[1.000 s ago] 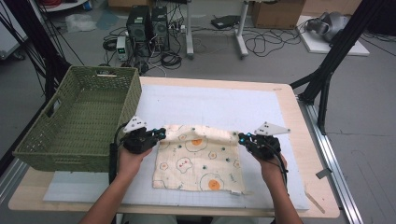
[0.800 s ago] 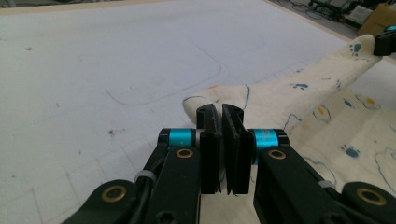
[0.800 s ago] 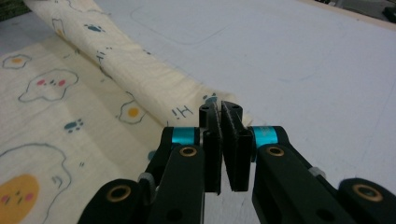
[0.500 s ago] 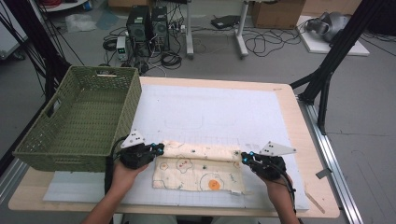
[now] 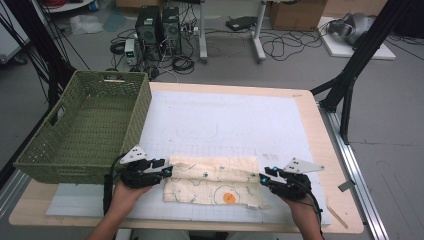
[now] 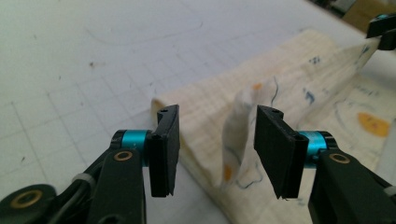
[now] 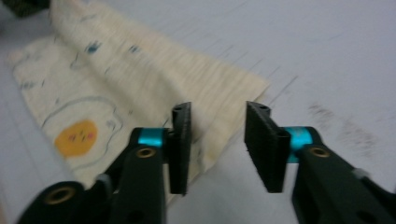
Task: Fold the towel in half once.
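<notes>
A cream cloth [image 5: 215, 181] printed with small drawings and an orange circle lies folded into a band near the table's front edge. My left gripper [image 5: 167, 171] is at its left end and my right gripper [image 5: 263, 178] at its right end. In the left gripper view the jaws [image 6: 217, 149] have just been opening; a raised flap of cloth [image 6: 243, 107] stands between them, untouched by the pads. The right gripper [image 7: 217, 144] has also just been opening, and the cloth's corner [image 7: 219, 98] lies loose under its jaws.
A green woven basket [image 5: 85, 130] stands at the table's left, close to my left hand. A white gridded mat [image 5: 225, 120] covers most of the wooden tabletop. A black stand leg [image 5: 350, 85] rises past the right edge.
Both hands drew toward the table's front edge, pulling the cloth's far edge over so the cloth became a narrower band. Both sets of jaws have parted and let the cloth go.
</notes>
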Demonstrator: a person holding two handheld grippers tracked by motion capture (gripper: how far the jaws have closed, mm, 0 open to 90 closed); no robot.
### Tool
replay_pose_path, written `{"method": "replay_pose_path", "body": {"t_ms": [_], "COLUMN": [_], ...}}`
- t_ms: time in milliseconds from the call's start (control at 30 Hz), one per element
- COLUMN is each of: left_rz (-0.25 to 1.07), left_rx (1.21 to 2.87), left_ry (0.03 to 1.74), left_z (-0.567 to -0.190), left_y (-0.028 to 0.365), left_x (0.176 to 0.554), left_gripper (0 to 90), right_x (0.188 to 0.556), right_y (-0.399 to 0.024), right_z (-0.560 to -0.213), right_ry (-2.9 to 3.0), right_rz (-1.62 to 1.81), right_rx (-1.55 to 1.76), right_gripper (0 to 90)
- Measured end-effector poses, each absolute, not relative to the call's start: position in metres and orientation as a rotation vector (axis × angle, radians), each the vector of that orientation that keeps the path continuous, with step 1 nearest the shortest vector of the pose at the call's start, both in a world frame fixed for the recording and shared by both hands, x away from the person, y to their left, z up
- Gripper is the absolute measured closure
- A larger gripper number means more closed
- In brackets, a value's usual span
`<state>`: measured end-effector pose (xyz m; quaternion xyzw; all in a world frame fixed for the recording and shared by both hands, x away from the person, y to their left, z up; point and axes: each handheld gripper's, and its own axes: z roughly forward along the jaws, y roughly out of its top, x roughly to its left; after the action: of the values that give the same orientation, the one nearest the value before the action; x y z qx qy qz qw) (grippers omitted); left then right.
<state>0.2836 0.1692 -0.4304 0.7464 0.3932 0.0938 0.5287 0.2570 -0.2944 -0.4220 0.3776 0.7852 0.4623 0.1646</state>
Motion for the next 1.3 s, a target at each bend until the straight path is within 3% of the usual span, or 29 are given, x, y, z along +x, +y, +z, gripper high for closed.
{"method": "replay_pose_path", "body": {"t_ms": [267,667,800,933,1100,1167,1300], "left_rz": [0.222,0.326,0.333,0.363,0.371,0.379,0.374], "left_rx": [1.719,1.875,1.93,1.94,1.98,1.98,1.933], "left_ry": [0.963,1.063,1.101,1.093,1.041,1.044,1.085], "left_z": [-0.422,-0.442,-0.452,-0.452,-0.452,-0.452,-0.45], "left_y": [0.171,0.145,0.14,0.14,0.138,0.137,0.14], "left_x": [0.294,0.318,0.326,0.325,0.322,0.321,0.322], "left_gripper": [48.7,45.7,44.9,50.0,81.5,83.7,84.6], "right_x": [0.27,0.299,0.311,0.321,0.322,0.321,0.32], "right_y": [-0.292,-0.273,-0.269,-0.264,-0.26,-0.26,-0.26], "right_z": [-0.418,-0.434,-0.44,-0.449,-0.451,-0.451,-0.449], "right_ry": [2.173,2.214,2.213,2.238,2.279,2.299,2.313], "right_rz": [1.293,1.177,1.151,1.124,1.137,1.168,1.166], "right_rx": [1.119,1.168,1.221,1.264,1.247,1.26,1.252], "right_gripper": [55.9,48.3,49.8,54.0,69.8,81.0,85.2]}}
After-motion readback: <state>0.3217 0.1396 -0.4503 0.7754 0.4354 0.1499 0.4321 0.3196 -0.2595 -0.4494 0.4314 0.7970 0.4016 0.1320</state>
